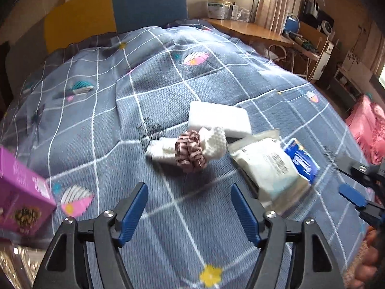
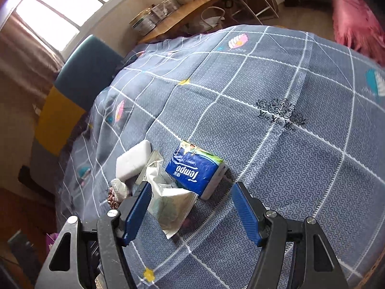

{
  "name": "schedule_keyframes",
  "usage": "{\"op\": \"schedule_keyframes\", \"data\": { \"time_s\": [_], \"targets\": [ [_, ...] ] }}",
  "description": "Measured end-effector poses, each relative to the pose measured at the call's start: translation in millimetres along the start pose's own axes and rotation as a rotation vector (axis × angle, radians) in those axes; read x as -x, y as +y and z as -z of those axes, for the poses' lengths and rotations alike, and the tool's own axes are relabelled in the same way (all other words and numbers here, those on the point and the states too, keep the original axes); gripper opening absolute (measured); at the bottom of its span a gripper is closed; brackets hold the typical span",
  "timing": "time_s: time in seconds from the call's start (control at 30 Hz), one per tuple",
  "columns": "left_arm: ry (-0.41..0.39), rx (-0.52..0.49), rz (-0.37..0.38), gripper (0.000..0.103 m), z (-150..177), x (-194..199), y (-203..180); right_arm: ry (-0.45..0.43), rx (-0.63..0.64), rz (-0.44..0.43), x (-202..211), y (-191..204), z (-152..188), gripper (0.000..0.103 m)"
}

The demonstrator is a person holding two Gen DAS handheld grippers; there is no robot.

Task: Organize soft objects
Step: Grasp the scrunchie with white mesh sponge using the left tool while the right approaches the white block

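While both grippers hang above the grey-blue checked bedspread (image 1: 101,130), nothing is held: the left gripper (image 1: 190,207) stands spread wide with only fabric between its blue fingers, and the right gripper (image 2: 192,207) is released too, its jaws apart just short of the soft pile. The soft things lie bunched mid-bed: a white rectangular foam sponge (image 1: 220,118), a brown ribbon scrunchie (image 1: 191,153) wrapped round a white knitted piece (image 1: 214,141), a crinkly white plastic wipes pouch (image 1: 267,166) and a blue Tempo tissue pack (image 2: 195,174) touching it. A purple cardboard box (image 1: 21,190) sits at the left edge (probably the container, though I cannot tell). For the left, the scrunchie bundle looks the natural next pick. Straddle its middle, press lightly into the quilt, and close slowly so the bedspread is not pinched. The pouch will slip and buckle, so grip its body, not its flap.
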State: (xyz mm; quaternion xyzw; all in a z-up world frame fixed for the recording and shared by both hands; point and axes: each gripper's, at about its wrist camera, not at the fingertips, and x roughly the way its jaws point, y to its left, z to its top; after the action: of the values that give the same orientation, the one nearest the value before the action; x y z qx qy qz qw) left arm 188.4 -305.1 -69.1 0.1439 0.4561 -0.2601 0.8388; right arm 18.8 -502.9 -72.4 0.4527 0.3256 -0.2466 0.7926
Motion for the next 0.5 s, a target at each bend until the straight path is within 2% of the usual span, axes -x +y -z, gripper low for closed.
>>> {"op": "schedule_keyframes", "data": {
  "time_s": [0.33,0.37,0.4,0.5],
  "targets": [
    [-0.014,-0.104,-0.074,0.075,-28.7,-53.0,-15.3,0.031,-0.074,-0.047,-3.4,-11.4,-0.8,0.071],
    [-0.022,-0.109,-0.066,0.071,-29.4,-55.1,-15.0,0.035,-0.071,-0.044,-3.4,-12.4,-0.9,0.071],
    [-0.03,-0.105,-0.053,0.051,-29.7,-55.0,-14.3,0.042,-0.065,-0.041,-4.8,-11.3,-0.5,0.071],
    [-0.045,-0.087,-0.016,0.035,-29.3,-49.4,-8.9,0.054,-0.05,-0.043,-7.9,-8.5,0.4,0.071]
  ]
}}
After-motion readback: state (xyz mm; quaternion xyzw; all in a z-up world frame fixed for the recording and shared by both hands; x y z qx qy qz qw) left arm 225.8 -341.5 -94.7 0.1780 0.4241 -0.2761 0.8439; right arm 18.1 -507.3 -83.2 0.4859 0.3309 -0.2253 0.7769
